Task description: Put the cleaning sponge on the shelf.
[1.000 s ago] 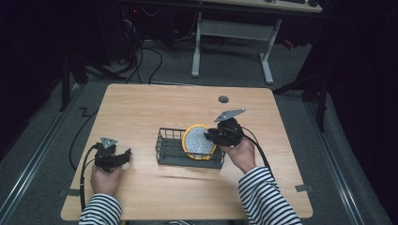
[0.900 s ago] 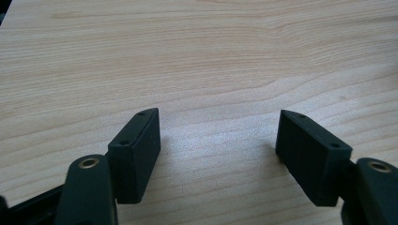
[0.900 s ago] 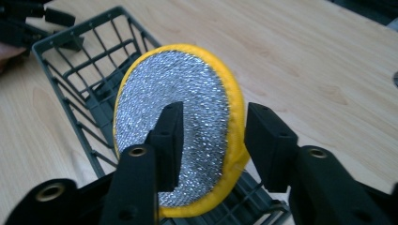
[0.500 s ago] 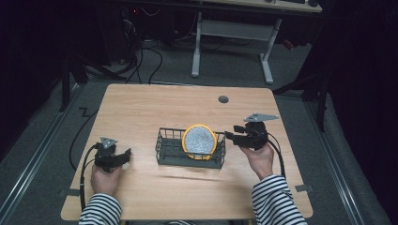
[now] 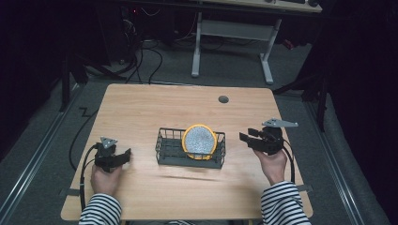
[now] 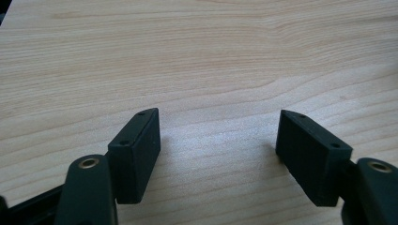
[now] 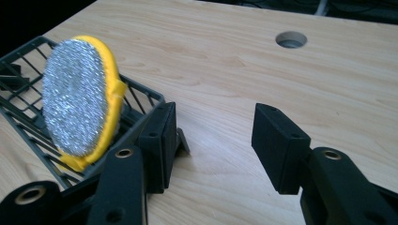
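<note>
A round, yellow-rimmed silver mesh scrubbing pad [image 5: 199, 141] stands on edge inside a dark wire rack basket [image 5: 165, 151] at the middle of the light wooden table [image 5: 150, 108]; the basket holds nothing else. No writing can be read. Right of the basket, apart from it, the right hand-held gripper [image 5: 247, 137] points at it; its jaws have just been opening and stand wide, nothing between them. The right gripper view adds the pad's glittery face [image 7: 75, 96] and a round table hole [image 7: 291, 40]. Left of the basket, the left hand-held gripper [image 5: 123, 157] rests wide open, empty.
</note>
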